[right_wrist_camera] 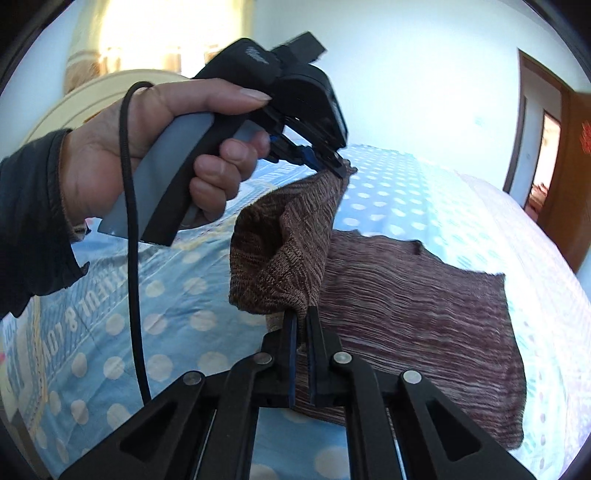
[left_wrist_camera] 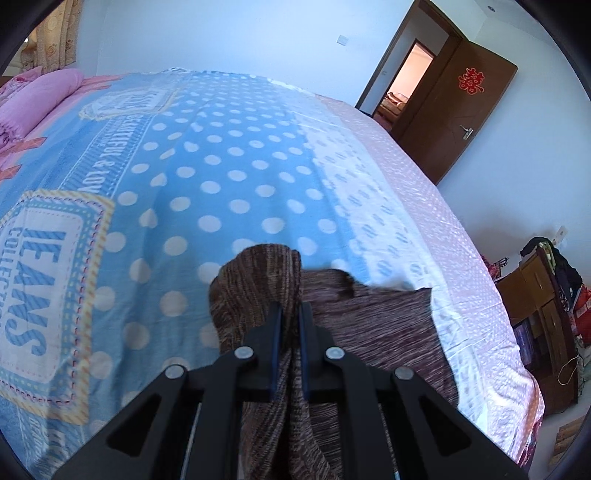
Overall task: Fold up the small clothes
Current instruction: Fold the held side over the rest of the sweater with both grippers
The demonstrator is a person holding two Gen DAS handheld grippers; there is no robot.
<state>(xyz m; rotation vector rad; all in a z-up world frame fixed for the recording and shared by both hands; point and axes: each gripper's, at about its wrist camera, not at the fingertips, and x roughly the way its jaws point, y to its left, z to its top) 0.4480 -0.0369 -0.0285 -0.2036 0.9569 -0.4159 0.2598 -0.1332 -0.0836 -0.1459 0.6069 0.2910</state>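
brown knitted garment (right_wrist_camera: 406,306) on the polka-dot blue bed (left_wrist_camera: 229,177), near its right edge, left gripper (left_wrist_camera: 290,314) and right gripper (right_wrist_camera: 301,321) fingers both clamped on lifted folds

Polka-dot bed (left_wrist_camera: 229,158), white walls (left_wrist_camera: 221,33), open brown door (left_wrist_camera: 458,114), curtained window (right_wrist_camera: 147,33)

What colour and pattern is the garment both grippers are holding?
Brown knit garment, marled with fine lighter horizontal streaks; clearest in the right wrist view.
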